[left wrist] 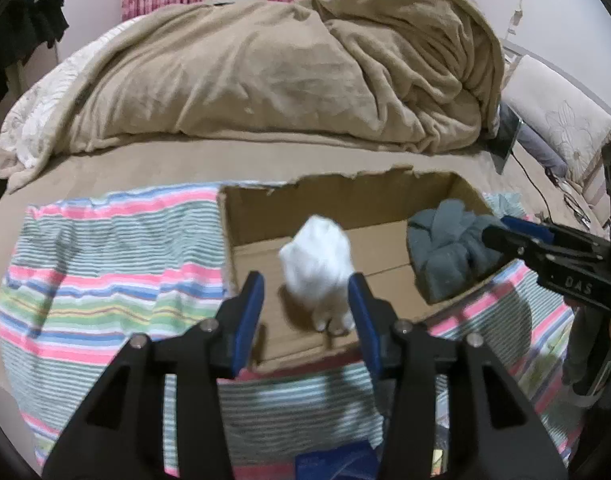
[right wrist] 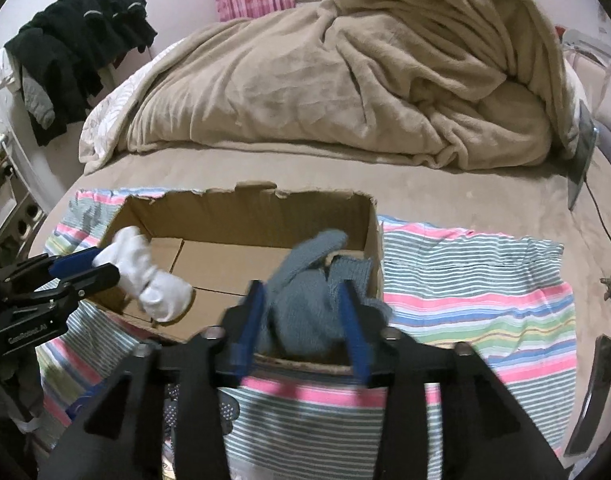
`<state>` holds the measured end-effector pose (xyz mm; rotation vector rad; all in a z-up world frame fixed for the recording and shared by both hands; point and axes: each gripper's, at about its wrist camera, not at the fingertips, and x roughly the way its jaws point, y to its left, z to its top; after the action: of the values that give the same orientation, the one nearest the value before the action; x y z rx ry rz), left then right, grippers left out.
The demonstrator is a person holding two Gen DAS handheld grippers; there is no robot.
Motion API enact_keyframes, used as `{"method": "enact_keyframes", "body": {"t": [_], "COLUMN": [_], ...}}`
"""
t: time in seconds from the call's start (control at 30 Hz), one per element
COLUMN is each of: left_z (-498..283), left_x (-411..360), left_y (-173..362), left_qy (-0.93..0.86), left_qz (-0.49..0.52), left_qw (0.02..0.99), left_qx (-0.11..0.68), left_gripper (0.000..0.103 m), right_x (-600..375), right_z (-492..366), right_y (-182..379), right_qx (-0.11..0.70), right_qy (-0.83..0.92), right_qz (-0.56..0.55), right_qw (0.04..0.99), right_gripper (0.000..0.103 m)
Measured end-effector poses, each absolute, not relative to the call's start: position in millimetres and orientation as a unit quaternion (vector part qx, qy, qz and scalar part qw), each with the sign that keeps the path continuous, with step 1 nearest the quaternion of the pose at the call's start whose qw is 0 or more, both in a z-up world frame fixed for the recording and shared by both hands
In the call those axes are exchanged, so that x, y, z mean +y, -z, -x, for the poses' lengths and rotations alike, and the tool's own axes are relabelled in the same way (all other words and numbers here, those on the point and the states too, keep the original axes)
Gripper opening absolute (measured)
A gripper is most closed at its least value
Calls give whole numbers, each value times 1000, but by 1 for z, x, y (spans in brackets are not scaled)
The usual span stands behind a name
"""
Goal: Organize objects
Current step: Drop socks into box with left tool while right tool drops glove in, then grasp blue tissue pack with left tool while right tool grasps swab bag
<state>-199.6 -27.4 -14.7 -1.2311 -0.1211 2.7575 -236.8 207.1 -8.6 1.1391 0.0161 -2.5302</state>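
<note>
An open cardboard box (left wrist: 265, 212) (right wrist: 241, 216) lies on a striped cloth (left wrist: 105, 260) (right wrist: 465, 280) on the bed. A white sock bundle (left wrist: 317, 264) (right wrist: 145, 276) is blurred over the box's left part, just past my left gripper (left wrist: 307, 284) (right wrist: 101, 266), whose jaws stand apart. A grey knitted sock bundle (left wrist: 445, 248) (right wrist: 305, 304) is at the box's right end, between the parted jaws of my right gripper (right wrist: 301, 296) (left wrist: 493, 230).
A beige crumpled blanket (left wrist: 285, 68) (right wrist: 365, 72) fills the far half of the bed. A tablet with a cable (left wrist: 507, 140) (right wrist: 583, 160) leans at the right. Dark clothes (right wrist: 77, 48) hang at the left. Blue items (left wrist: 337, 462) lie near the front edge.
</note>
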Motion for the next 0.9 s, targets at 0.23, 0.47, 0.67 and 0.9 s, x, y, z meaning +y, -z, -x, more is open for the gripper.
{"method": "enact_keyframes", "body": {"t": [0.23,0.47,0.67,0.9], "left_z": [165,121,81,67], "left_x": [-31,-27,-19,-20], "left_y": [-9,-30,-43,-30], "left_qy": [-919,-926,-932,-928], "left_qz": [385,370,353,365], "left_qw": [62,66,76,69], "left_qx": [-52,-33,-25,-26], "left_gripper": [83,83,84,84], "right_x": [207,212,214,208], "right_z": [203,161,128,102], "right_y": [-11,-34,-42,-35], "right_qx": [16,12,17,23], "right_qy": [909,916,918,914], "right_qz": [-380,-364,-357,-361], "right_qw": [172,170,175,182], "right_gripper": [72,72,72,73]}}
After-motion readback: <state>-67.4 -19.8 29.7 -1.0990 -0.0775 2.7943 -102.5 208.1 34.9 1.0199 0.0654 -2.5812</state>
